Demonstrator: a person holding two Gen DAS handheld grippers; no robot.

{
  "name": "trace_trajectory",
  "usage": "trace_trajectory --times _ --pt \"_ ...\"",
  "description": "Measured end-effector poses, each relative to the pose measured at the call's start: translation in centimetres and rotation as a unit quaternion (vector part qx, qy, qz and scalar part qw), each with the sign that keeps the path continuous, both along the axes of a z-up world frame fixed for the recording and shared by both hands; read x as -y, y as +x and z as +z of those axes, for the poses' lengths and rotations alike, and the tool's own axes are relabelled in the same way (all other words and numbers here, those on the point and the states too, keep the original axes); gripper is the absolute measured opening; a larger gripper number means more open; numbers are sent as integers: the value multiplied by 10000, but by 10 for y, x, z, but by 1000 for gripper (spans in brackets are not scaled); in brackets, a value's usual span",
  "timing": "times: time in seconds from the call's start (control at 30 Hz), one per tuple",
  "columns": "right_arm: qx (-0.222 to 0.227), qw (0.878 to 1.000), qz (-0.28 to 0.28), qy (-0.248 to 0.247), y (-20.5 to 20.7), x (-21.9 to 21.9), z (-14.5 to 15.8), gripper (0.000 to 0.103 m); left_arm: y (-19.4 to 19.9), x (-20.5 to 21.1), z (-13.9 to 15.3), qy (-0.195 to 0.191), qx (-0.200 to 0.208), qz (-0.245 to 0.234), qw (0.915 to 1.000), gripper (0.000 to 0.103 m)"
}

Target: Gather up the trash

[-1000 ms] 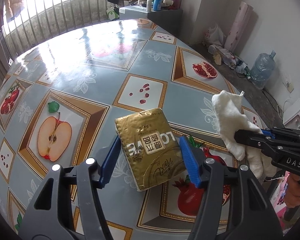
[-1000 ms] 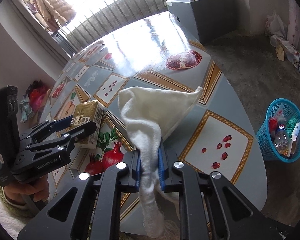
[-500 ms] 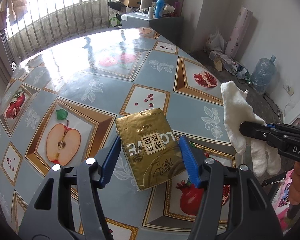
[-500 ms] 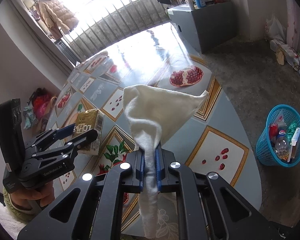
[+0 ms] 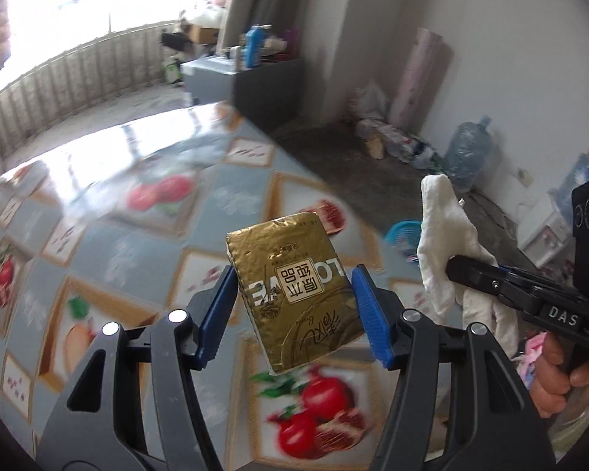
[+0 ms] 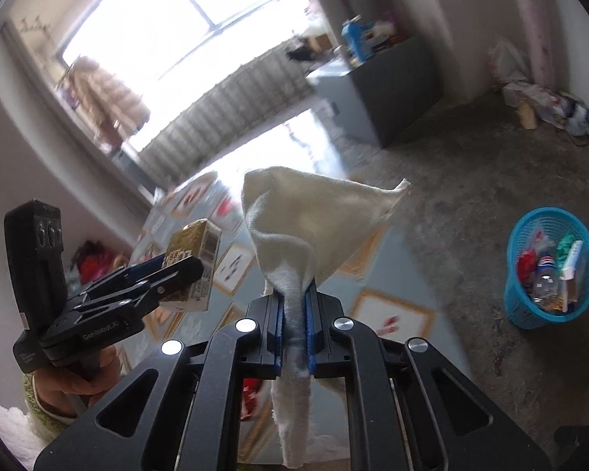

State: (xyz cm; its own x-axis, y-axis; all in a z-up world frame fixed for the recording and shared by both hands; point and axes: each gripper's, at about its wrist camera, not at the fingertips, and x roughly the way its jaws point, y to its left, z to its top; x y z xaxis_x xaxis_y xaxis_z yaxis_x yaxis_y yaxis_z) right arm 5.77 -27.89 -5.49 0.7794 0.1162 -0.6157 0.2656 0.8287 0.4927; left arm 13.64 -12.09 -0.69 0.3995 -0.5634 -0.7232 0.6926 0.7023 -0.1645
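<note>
My left gripper is shut on a gold foil packet and holds it in the air above the table. The same packet shows at the left of the right wrist view, pinched in the left gripper. My right gripper is shut on a white cloth, which fans out above the blue pads and hangs below them. That cloth and the right gripper appear at the right of the left wrist view.
A blue trash basket with several discarded items stands on the concrete floor to the right of the table; its rim peeks past the table's edge. A grey cabinet, a water jug and floor clutter lie farther off.
Both grippers have risen off the table with their loads. The packet and the cloth now hang in the air, and both views have tilted up and swung toward the basket side.
</note>
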Motion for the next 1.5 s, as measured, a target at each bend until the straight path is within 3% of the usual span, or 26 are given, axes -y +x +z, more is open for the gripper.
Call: trace_trajectory --times 0.1,0.27,0.47,0.57,0.67,0.7,0.73,0.77,0.87,0.97,1.1,1.27,1.37,1.5 --pt "144 9967 -798 -26 -36 50 4 9 4 42 7 -135 -200 -475 9986 56" --pt "51 9817 -1869 370 -81 138 -15 9 13 144 -2 -74 -821 -1378 9870 56" --pt "-360 9692 -2282 852 -82 239 -63 9 8 265 -45 454 -1378 -2130 9662 57" --pt "-531 9635 -2401 1059 -69 284 -89 10 3 323 -70 735 -1377 -2294 9607 57" --pt "-937 9568 -2568 991 -46 330 -124 21 2 366 -94 856 -1385 -2328 9588 65" --pt "-1109 9546 -2583 985 -39 340 -136 37 0 383 -106 938 -1388 -2348 9575 73" --pt "-1362 9482 -2702 968 -31 354 -157 51 0 393 -112 979 -1384 -2327 9577 73" --pt "-1454 9454 -2739 1007 -27 362 -170 53 0 403 -120 1033 -1378 -2284 9582 73" --pt "-1620 9300 -3035 1291 -30 374 -197 53 -1 411 -125 966 -1489 -2103 9614 73" --pt "-1180 9290 -3169 1505 -44 367 -197 53 -2 405 -117 805 -1557 -2092 9620 73" --pt "-982 9305 -3285 1288 -59 347 -178 53 -7 391 -94 655 -1311 -2170 9651 73" --pt "-800 9386 -3298 629 -75 300 -133 54 -16 357 -43 143 -1082 -2228 9687 73" --pt "-636 9445 -3221 133 -80 266 -102 63 -27 315 -6 -212 -799 -2230 9713 73" --pt "-344 9527 -2973 -533 -81 208 -49 76 -40 249 38 -500 -286 -1945 9792 84"
